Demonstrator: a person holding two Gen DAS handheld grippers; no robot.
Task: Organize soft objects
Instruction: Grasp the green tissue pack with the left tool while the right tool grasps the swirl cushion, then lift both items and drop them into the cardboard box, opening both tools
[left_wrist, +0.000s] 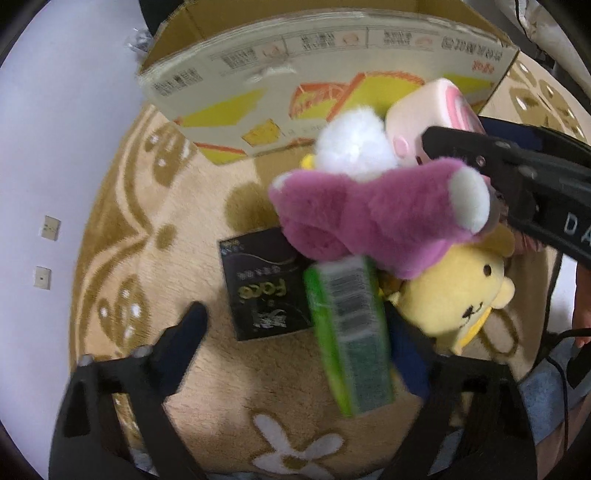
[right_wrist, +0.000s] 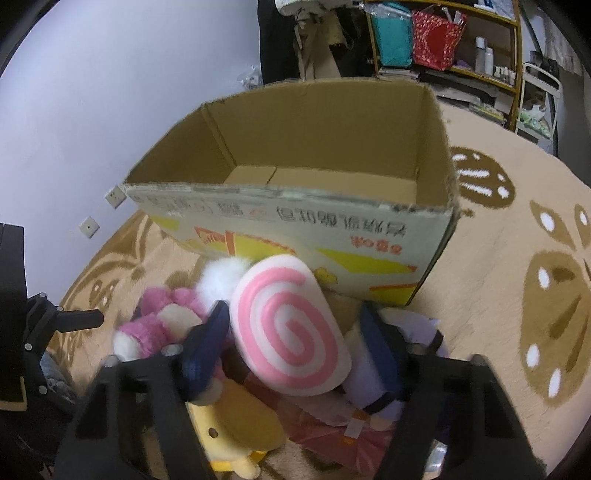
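A pile of soft toys lies on the rug in front of an open cardboard box (right_wrist: 295, 221). My right gripper (right_wrist: 295, 328) is shut on a pink-and-white swirl roll plush (right_wrist: 291, 328) and holds it just before the box; it also shows in the left wrist view (left_wrist: 432, 110). My left gripper (left_wrist: 295, 332) is open over a green packet (left_wrist: 347, 332) and a black packet (left_wrist: 262, 288). A purple plush (left_wrist: 369, 221), a white fluffy plush (left_wrist: 354, 144) and a yellow bear plush (left_wrist: 458, 291) lie in the pile.
The beige patterned rug (right_wrist: 517, 258) spreads right of the box. A white wall (right_wrist: 92, 110) stands left. Shelves with bags and bottles (right_wrist: 443, 40) stand at the back. Pink and lilac packets (right_wrist: 351, 424) lie under the right gripper.
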